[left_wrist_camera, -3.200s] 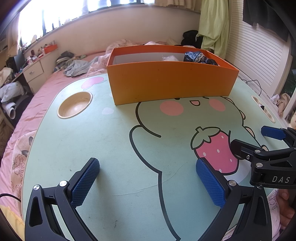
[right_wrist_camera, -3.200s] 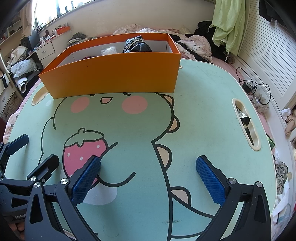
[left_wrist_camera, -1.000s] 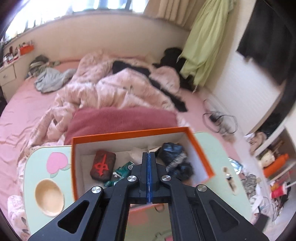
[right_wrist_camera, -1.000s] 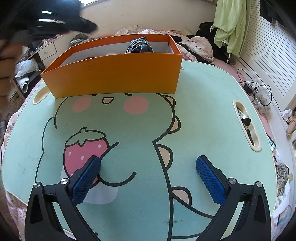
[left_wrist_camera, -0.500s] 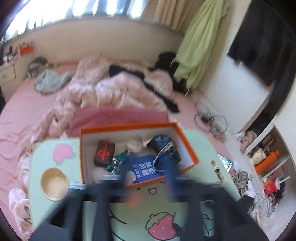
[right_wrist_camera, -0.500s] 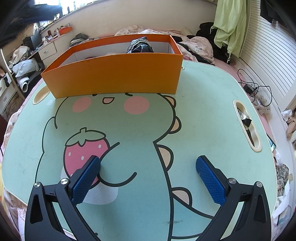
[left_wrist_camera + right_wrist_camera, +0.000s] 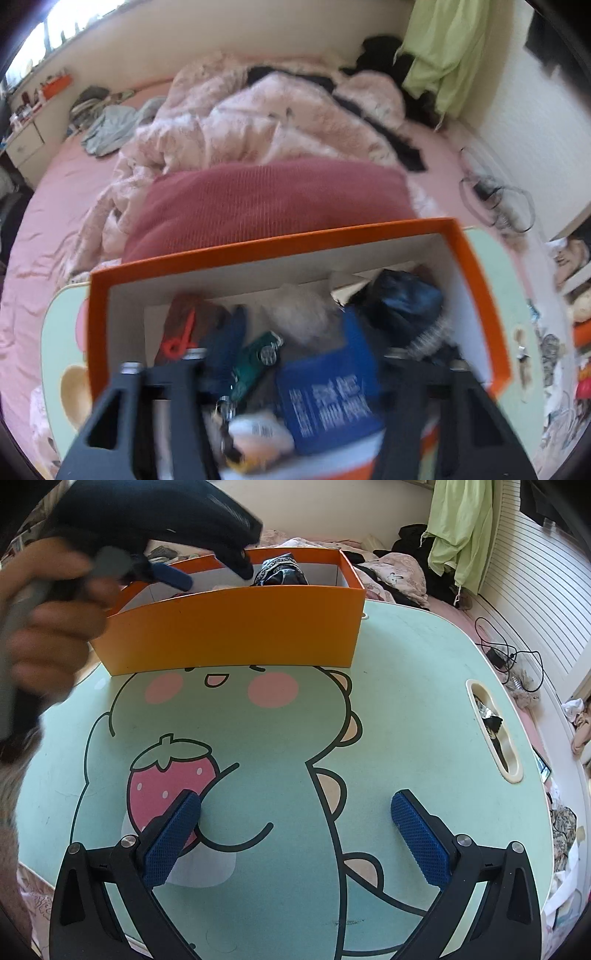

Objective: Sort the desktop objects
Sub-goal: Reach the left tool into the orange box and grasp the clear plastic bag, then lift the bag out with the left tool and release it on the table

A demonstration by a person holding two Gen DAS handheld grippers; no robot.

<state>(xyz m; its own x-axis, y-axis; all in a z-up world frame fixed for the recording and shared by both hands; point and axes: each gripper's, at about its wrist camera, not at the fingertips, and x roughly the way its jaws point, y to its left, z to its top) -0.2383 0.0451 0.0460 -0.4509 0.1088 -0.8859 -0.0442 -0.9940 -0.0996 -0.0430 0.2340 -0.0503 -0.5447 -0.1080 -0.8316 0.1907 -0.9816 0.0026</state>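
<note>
The orange box fills the blurred left wrist view, seen from above. Inside lie a blue packet with white print, a green item, a dark pouch with a red mark, a dark blue cloth and a clear bag. My left gripper hangs over the box, its jaws apart and closing, pressing on nothing. From the right wrist, the left gripper shows in a hand above the box. My right gripper stands open over the table, empty.
The mint table carries a cartoon print with a strawberry. A round cup recess sits left of the box and a slot with clutter at the right edge. Behind the box is a bed with a pink duvet and a red pillow.
My left gripper, shut high above the box a second ago, opened and the blue packet now lies in the box. It has sunk closer. The right gripper has not moved.
</note>
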